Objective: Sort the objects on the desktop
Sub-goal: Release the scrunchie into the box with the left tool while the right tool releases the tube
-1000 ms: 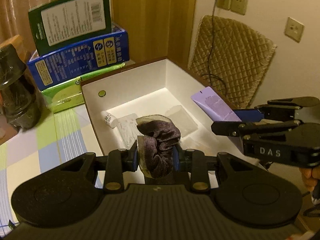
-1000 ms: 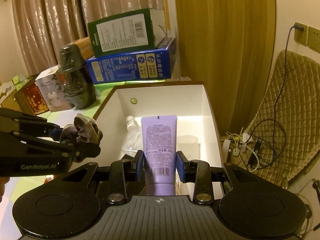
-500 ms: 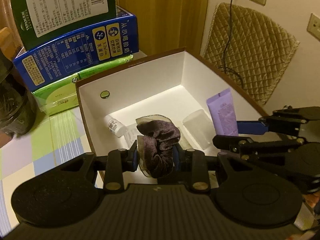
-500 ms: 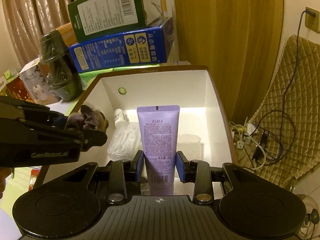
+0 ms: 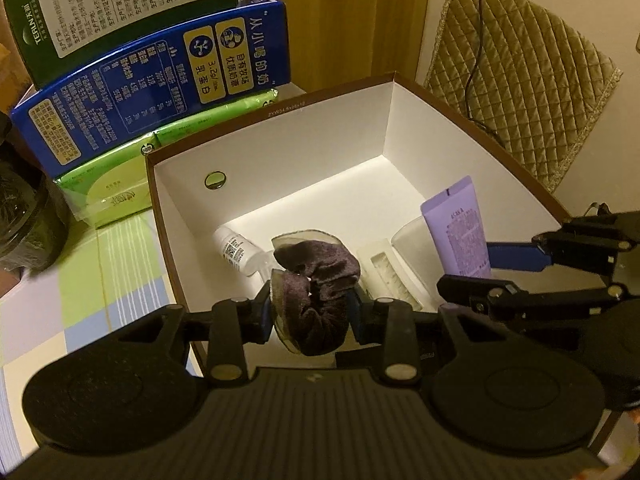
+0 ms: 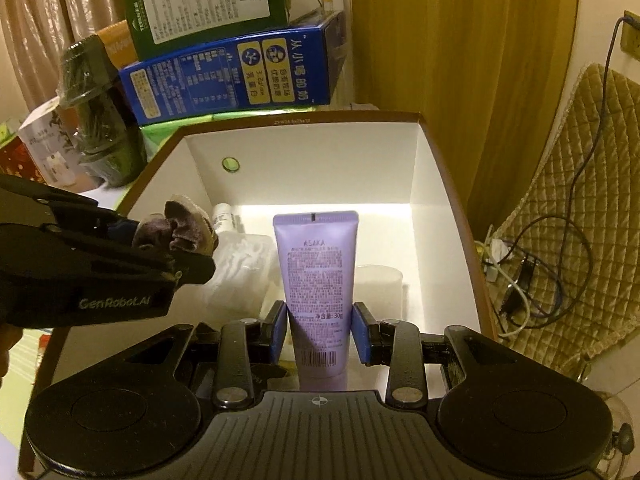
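Note:
A dark brown scrunchie [image 5: 312,300] sits between the pads of my left gripper [image 5: 310,316], whose jaws are opening while the pads still touch it. It hangs over the near left part of a white-lined brown box [image 5: 280,152]. My right gripper [image 6: 319,332] is shut on a purple tube [image 6: 316,272], held upright over the box's near right side. The tube [image 5: 460,236] also shows in the left wrist view, and the scrunchie [image 6: 176,228] in the right wrist view. On the box floor lie a small white bottle [image 5: 236,246], a clear plastic pack [image 5: 392,272] and a clear cup [image 6: 380,280].
Behind the box stand a blue carton [image 5: 160,92], a green box [image 5: 120,8] on top of it and green tissue packs [image 5: 120,184]. A dark jar [image 6: 100,120] stands at the left. A quilted chair cushion [image 5: 520,80] and cables [image 6: 520,272] are on the right.
Both grippers have moved forward and down over the box with their loads. The box now fills more of each view. The left jaws stand slightly wider.

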The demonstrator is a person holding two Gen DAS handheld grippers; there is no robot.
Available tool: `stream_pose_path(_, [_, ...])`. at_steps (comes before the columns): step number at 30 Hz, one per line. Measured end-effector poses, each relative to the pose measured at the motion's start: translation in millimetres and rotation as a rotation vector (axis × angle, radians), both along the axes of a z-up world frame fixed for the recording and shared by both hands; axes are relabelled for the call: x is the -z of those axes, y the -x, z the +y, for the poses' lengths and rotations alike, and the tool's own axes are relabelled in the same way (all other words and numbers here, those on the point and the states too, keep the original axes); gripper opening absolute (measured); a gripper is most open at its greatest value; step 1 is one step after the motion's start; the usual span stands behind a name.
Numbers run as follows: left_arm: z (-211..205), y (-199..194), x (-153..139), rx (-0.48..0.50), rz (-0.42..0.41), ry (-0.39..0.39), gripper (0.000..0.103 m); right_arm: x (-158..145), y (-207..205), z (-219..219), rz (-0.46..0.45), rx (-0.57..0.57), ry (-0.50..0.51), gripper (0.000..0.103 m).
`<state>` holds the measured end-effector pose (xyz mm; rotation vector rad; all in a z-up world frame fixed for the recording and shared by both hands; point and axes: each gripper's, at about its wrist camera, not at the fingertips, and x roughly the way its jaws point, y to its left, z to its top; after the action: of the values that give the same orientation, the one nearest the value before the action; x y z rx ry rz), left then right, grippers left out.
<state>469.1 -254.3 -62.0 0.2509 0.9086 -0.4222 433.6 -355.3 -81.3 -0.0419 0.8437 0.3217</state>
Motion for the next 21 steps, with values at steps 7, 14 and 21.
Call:
stream_pose_path(7, [0.1, 0.3, 1.1, 0.011, 0.007, -0.005, 0.032, -4.5, 0.8, -2.1, -0.024, 0.013, -0.015, 0.050])
stream_pose_path(14, [-1.6, 0.0, -1.7, 0.019, -0.003, -0.008, 0.044, -4.6, 2.2, -5.7, -0.013, 0.023, -0.028, 0.053])
stream_pose_path(21, [0.5, 1.5, -9.3, 0.011, -0.050, -0.026, 0.070, -9.4, 8.2, -12.7, -0.016, 0.037, -0.058, 0.065])
